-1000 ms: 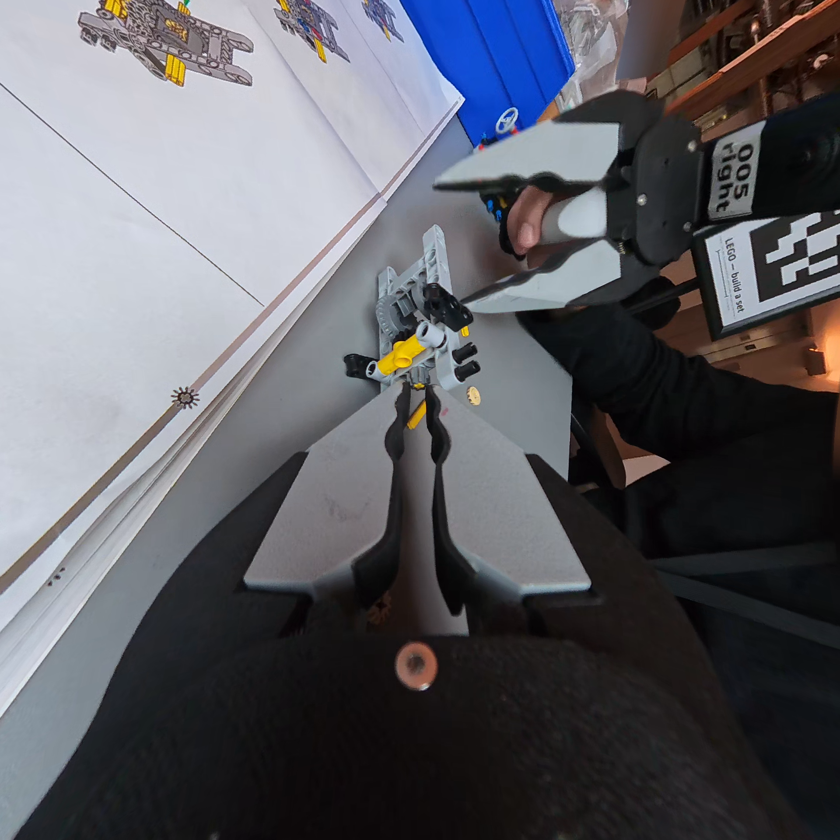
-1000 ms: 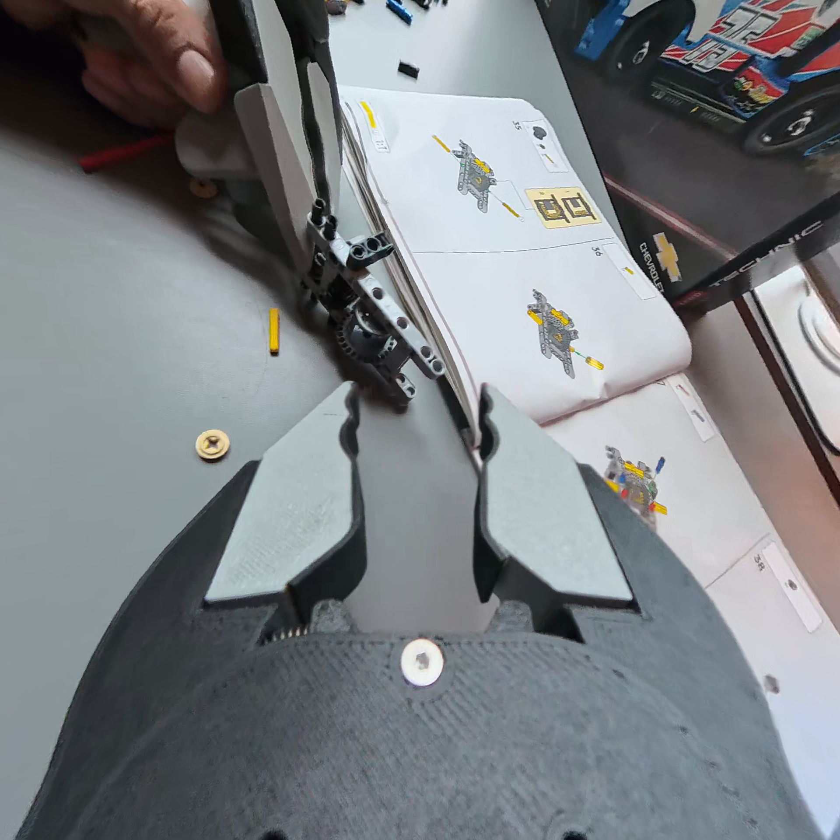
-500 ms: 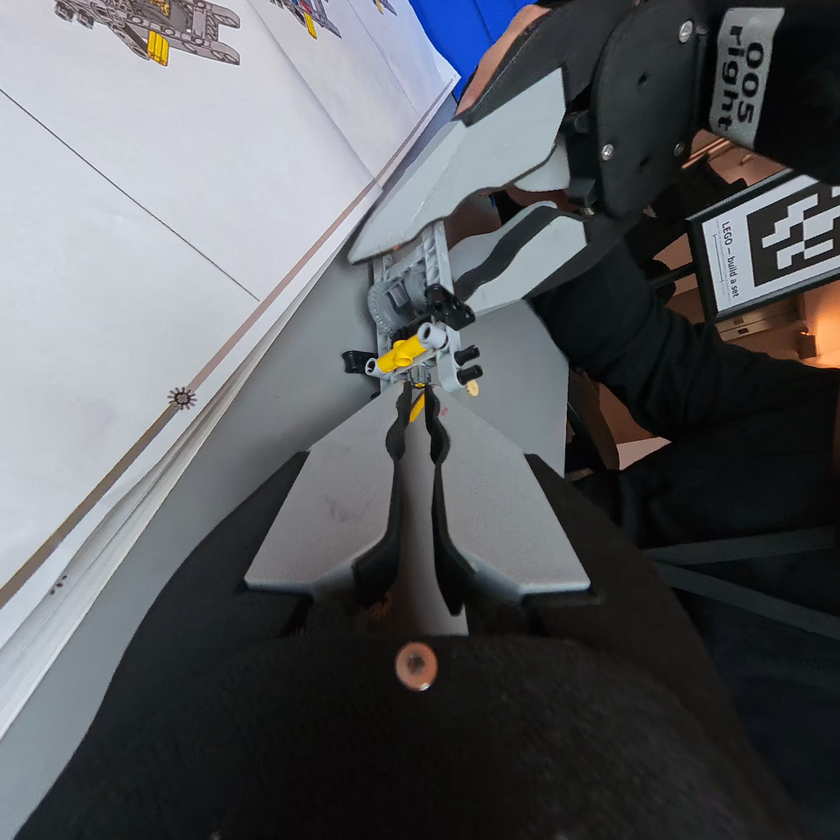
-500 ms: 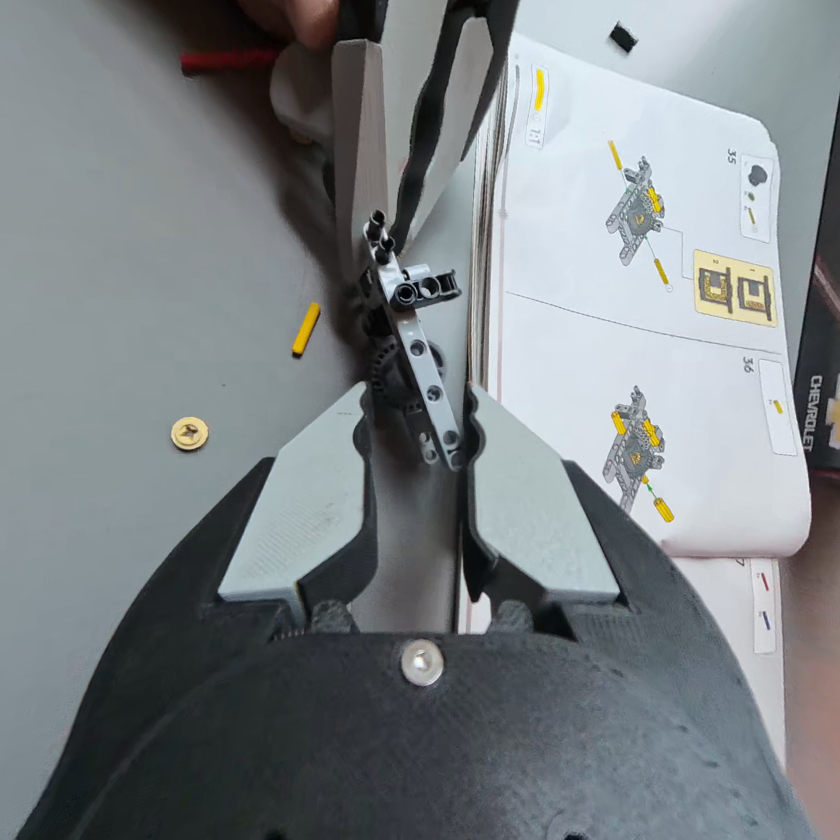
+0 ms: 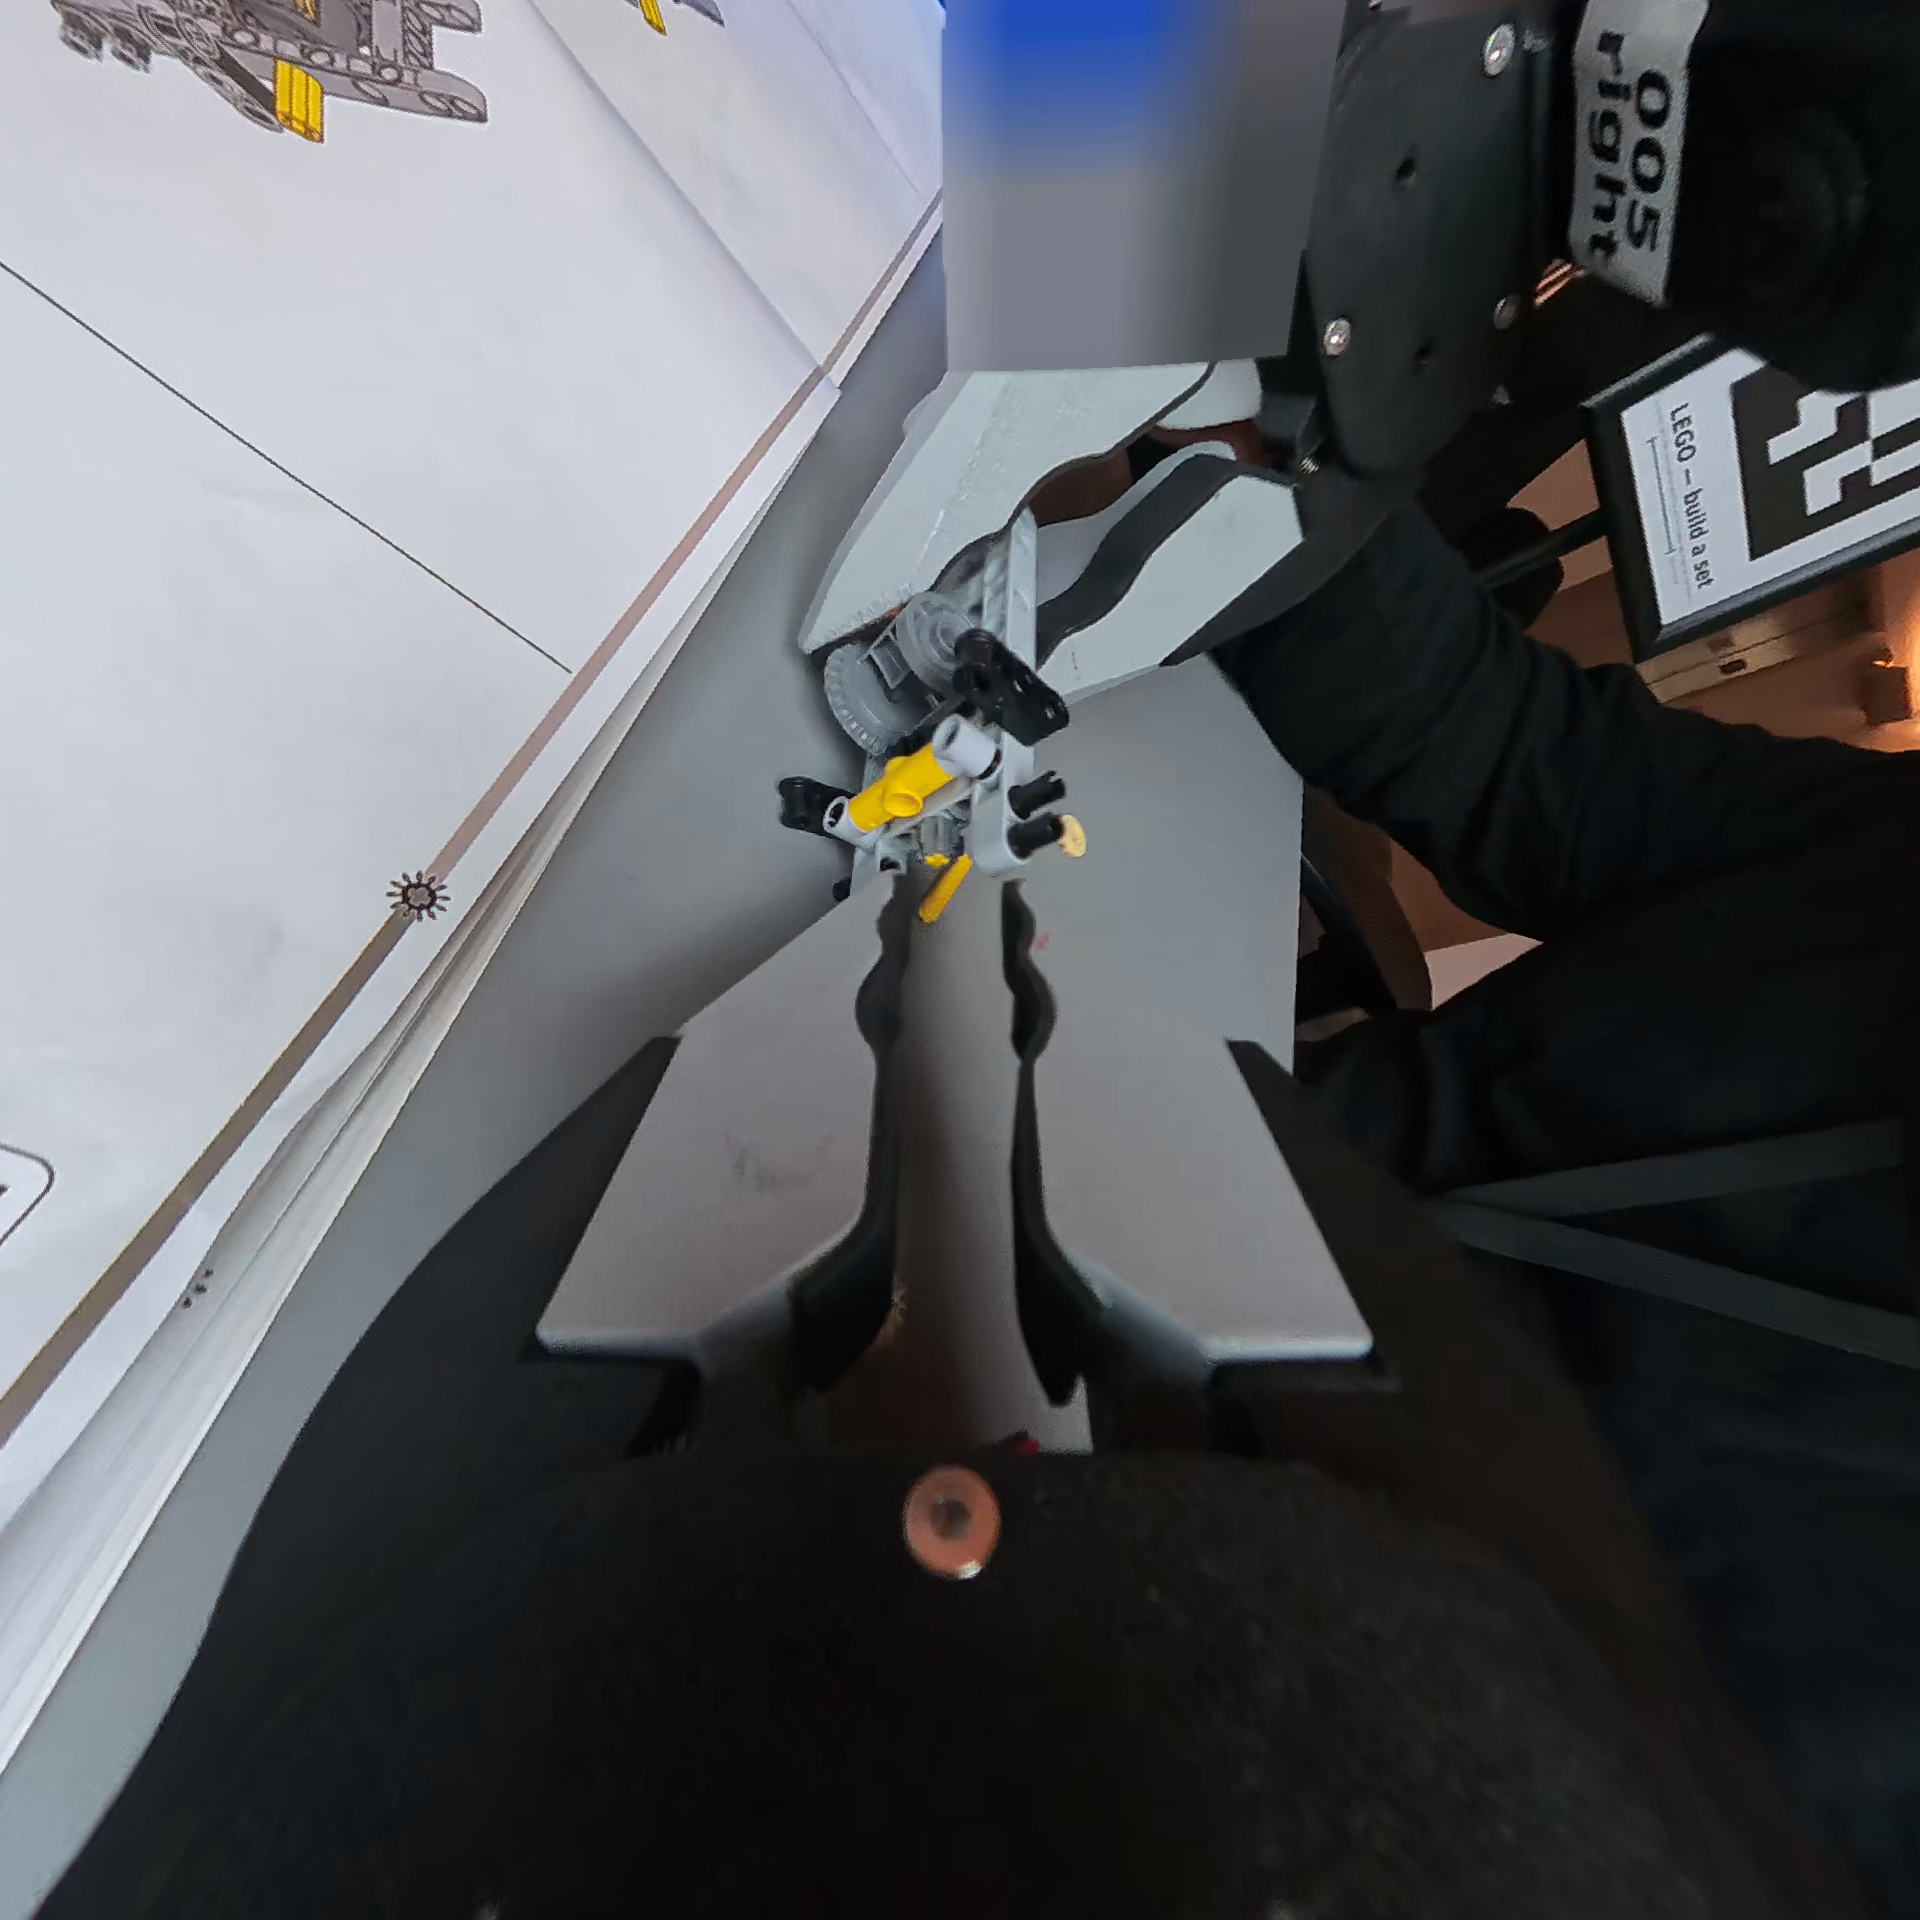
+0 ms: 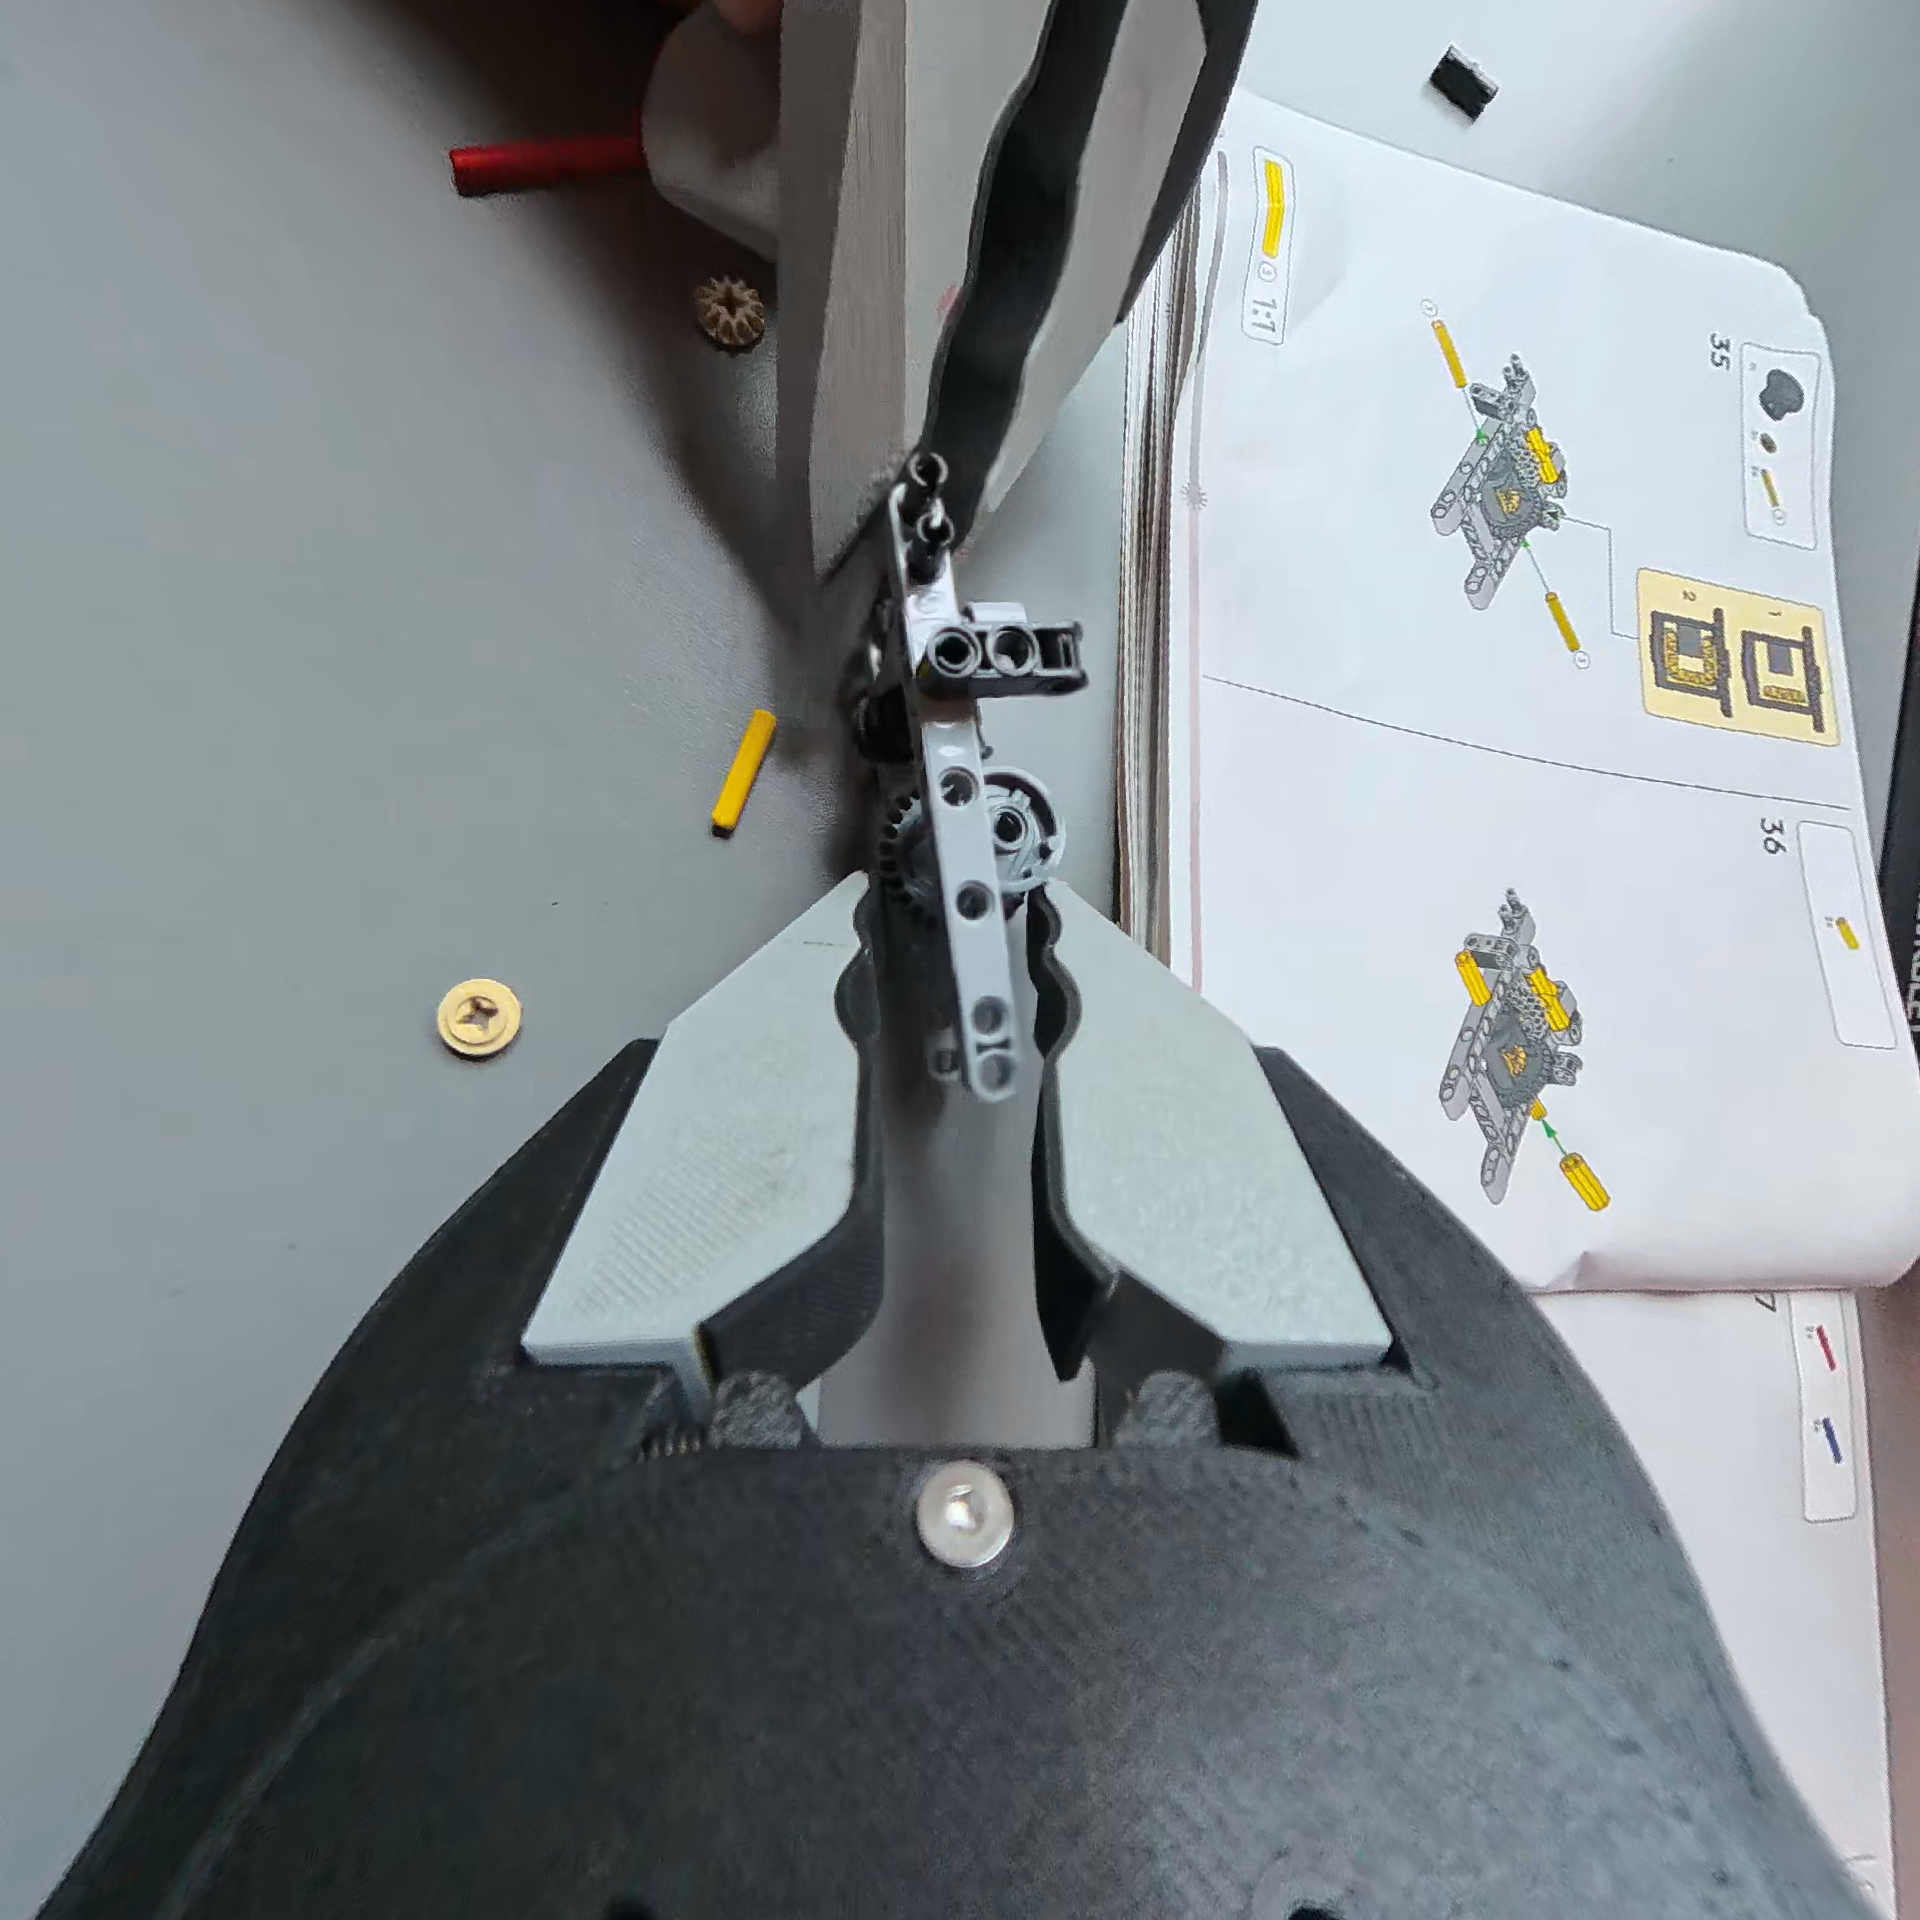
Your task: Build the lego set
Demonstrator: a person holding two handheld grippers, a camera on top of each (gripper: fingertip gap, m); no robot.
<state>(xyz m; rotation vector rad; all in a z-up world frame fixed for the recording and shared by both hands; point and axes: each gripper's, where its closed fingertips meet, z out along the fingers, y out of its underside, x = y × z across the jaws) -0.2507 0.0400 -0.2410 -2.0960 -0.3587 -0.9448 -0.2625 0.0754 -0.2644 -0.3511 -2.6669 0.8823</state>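
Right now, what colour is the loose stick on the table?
Yellow stick, clearest in the right wrist view.

Hobby workbench, grey table (image 6: 260, 623), instruction booklet (image 6: 1507, 779) (open)

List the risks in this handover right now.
1. The left claw stands open while the right claw only straddles the lego assembly; its grip is unclear, so the assembly may drop.
2. The loose yellow axle beside it on the table could get knocked away.
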